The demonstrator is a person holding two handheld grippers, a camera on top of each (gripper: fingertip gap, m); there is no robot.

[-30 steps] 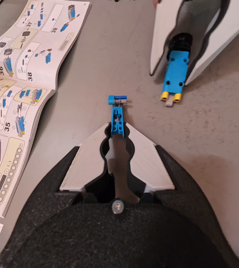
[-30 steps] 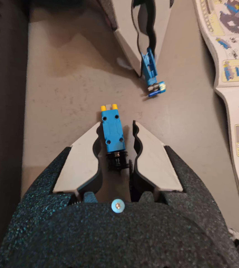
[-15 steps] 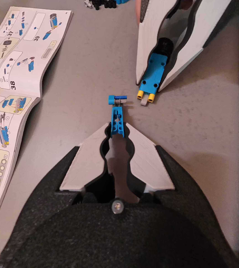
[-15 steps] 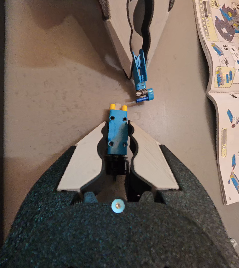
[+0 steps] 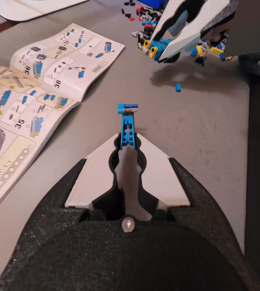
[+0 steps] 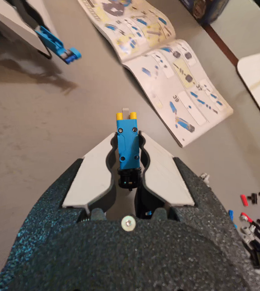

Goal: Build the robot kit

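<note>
Claws both lifted off the tabletop (image 5: 189, 157) now: left claw (image 5: 128, 138) pinching the blue connector (image 5: 127, 133), right claw (image 6: 128, 141) clamping the blue block (image 6: 128, 148), booklet (image 6: 181, 88) beside.

Right gripper (image 6: 127, 135) closed on blue block (image 6: 128, 148), lifted it.

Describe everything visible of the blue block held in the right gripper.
The blue block looks like glossy moulded plastic, oblong, with four small round holes near its corners. Two yellow pegs flank a grey tab at its far end; a black round part sits at its near end. The right gripper is shut on its sides, so it points forward, lifted off the grey table. From the left wrist view, only its yellow-pegged end shows.
</note>
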